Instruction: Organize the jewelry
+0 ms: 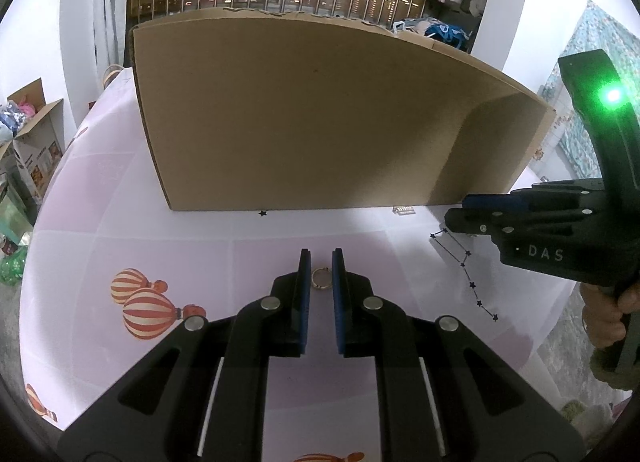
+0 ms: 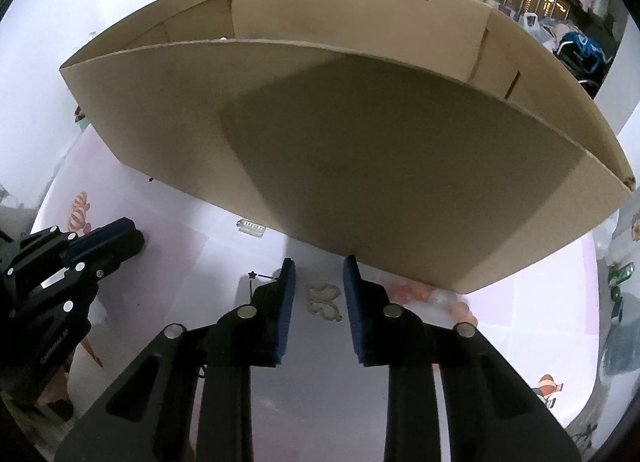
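Between the blue fingers [image 1: 305, 294] of the left gripper [image 1: 321, 262] sits a small gold ring [image 1: 321, 279], with bench showing on either side of it. The pads stand narrowly apart and press on nothing, so the ring looks framed for a pinch rather than held; whether it lies flat on the bench [image 1: 200, 254] or leans against a pad I cannot tell.

Ahead of both sets of fingertips stands one open cardboard box [image 1: 320, 109], its near wall upright, presumably the place the jewelry is meant to go, which would explain why the pieces lie close along its foot.

The right gripper [image 2: 319, 268] points steeply down with its fingers [image 2: 287, 302] parted a little wider. Between them, touching neither pad, lies a gold butterfly-shaped piece [image 2: 324, 302], flat on the bench just short of the box wall. That straddle suggests a grasp being lined up.

Off to the left of the right fingertips, near the box foot, rests one small silvery clip [image 2: 251, 228], well clear of both grippers.

Count: one ring, one butterfly piece, one clip, one box, two grippers, one hand [image 1: 608, 314] visible on the right handle.
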### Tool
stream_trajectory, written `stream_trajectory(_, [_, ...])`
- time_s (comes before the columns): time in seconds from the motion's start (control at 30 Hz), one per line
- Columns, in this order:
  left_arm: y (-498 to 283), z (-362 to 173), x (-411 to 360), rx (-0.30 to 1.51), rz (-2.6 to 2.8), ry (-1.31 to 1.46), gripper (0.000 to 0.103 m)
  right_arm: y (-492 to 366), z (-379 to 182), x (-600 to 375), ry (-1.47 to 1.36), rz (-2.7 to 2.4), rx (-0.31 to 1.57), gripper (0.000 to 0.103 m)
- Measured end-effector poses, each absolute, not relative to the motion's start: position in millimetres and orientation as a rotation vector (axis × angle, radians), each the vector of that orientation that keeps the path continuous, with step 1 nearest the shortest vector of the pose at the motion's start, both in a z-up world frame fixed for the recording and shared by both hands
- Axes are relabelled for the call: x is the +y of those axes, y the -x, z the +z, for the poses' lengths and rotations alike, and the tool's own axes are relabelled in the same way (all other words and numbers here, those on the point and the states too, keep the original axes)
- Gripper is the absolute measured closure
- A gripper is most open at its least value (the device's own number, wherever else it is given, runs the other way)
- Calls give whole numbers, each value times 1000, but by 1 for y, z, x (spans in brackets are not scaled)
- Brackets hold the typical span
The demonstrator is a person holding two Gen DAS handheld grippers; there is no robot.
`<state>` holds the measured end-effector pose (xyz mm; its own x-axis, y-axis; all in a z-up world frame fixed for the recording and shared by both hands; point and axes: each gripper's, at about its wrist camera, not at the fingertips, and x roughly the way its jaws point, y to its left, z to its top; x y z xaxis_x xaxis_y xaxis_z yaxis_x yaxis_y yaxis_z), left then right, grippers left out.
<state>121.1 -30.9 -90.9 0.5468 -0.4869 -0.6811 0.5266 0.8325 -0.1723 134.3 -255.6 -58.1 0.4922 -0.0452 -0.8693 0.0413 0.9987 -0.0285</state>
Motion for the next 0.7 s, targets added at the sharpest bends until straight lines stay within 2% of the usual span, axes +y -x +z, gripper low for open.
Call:
stream_trajectory(0.23, [-121,-91,-30,791,-600,-54,94,-136,-56,-252,11,-35,1053,83])
stream_trajectory(0.7, [-121,-91,-27,791,-600,-54,94,-132,-52,-257,41,35,1052,83])
